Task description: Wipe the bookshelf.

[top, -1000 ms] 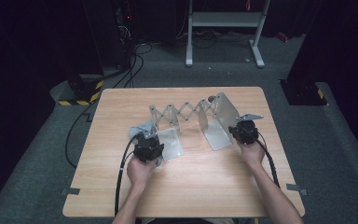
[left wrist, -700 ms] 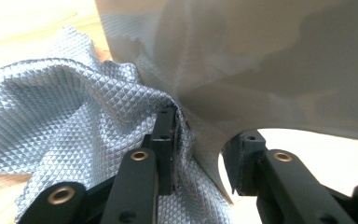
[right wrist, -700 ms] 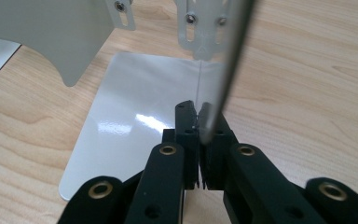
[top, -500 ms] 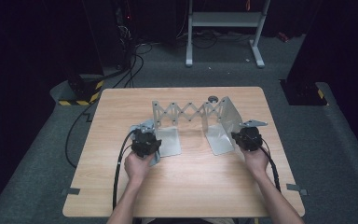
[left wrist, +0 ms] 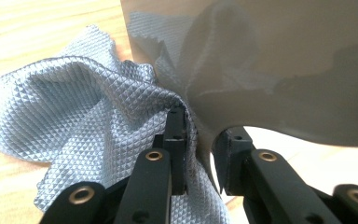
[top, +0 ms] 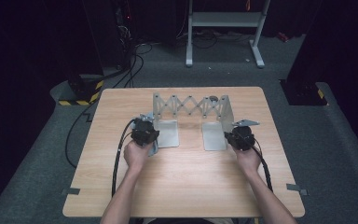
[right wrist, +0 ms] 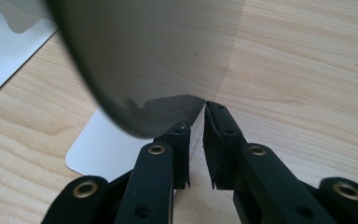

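Jaws of the left tool (left wrist: 198,135) have just been closing. Now they pinch the blue cloth (left wrist: 74,107) onto the edge of the left plate (left wrist: 270,60). The jaws of the right tool (right wrist: 196,121) have just been opening. There is a gap between them, and the tip of the right plate (right wrist: 158,56) sits just at their ends, not squeezed.

Both plates are part of the metal zigzag rack (top: 189,105). It stands on the bench (top: 191,186) toward 12 o'clock, with one plate at its 9 o'clock end and one at 3 o'clock.

A second ago the rack was crooked and shorter. Now it is straight and pulled wider. I think the stretching is done, and wiping the left plate comes next.
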`<move>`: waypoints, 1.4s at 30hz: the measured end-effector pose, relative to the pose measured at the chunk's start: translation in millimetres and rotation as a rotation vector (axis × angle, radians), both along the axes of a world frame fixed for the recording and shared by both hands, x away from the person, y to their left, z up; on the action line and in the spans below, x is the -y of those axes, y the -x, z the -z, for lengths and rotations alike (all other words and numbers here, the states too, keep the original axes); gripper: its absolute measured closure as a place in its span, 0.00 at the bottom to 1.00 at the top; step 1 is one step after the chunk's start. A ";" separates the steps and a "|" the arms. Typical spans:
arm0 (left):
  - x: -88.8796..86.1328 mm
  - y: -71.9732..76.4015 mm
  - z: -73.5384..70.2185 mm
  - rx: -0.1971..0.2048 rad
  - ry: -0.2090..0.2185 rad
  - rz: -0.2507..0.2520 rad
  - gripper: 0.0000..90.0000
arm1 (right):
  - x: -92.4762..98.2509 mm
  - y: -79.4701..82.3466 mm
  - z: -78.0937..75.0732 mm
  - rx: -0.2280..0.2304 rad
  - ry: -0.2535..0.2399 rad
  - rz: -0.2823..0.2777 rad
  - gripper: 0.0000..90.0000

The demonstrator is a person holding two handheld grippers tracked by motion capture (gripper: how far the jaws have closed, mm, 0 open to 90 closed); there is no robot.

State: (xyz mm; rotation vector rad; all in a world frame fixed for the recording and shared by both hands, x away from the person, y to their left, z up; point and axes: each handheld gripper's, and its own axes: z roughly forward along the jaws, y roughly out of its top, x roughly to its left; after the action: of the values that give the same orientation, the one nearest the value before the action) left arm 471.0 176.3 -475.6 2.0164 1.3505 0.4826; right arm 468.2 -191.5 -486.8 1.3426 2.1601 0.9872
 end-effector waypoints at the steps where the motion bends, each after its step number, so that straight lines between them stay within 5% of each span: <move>1: -0.3 -2.0 0.2 0.001 -0.004 0.002 0.85 | -0.9 -1.7 0.0 0.001 -0.001 0.002 0.89; 11: -3.1 -10.3 2.2 0.002 -0.001 0.025 0.84 | -8.2 -10.9 4.9 -0.003 -0.071 0.030 0.85; 22: -17.0 -3.2 2.9 -0.002 -0.011 0.016 0.87 | -16.9 -21.0 3.8 -0.008 -0.061 0.034 0.82; 30: -25.2 15.5 2.9 0.016 -0.026 -0.001 0.62 | -18.1 -20.7 6.2 -0.011 -0.071 0.021 0.74; 42: -45.4 24.9 21.0 -0.026 -0.042 -0.037 0.65 | -7.0 -12.1 2.7 0.006 -0.078 0.009 0.72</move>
State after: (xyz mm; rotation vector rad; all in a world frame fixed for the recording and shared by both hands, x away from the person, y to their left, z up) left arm 446.1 221.7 -496.6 2.0418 1.4062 0.5072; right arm 480.3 -184.5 -489.5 1.3825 2.1295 1.0809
